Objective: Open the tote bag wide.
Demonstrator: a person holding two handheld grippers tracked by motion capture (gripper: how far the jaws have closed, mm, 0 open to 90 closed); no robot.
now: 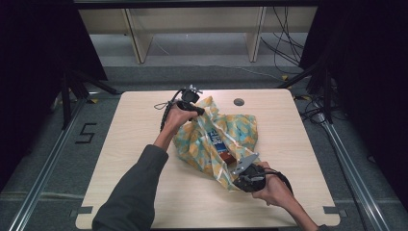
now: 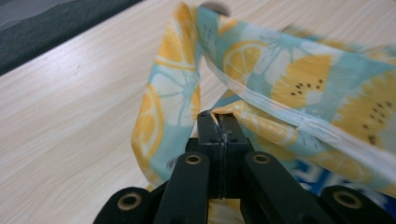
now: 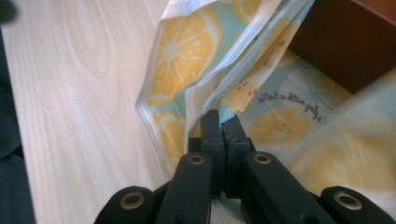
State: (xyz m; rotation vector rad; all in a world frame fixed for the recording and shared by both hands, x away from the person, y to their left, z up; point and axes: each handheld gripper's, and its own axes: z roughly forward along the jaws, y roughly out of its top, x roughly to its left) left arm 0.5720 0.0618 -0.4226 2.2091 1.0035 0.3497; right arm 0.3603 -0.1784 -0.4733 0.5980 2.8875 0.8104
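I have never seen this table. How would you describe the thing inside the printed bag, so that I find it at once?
Start at the wooden table and find the lemon-print bag at its middle, held at opposite ends by the left gripper and right gripper. In its opening lies a box. Its blue, white and brown surfaces stand out from the yellow and teal bag.

A "5" (image 1: 85, 133) is marked on the floor (image 1: 48, 144).

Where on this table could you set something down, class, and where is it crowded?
Bare wood lies along the table's left edge and near edge. The middle is crowded: the lemon-print bag is held between the left gripper and right gripper.
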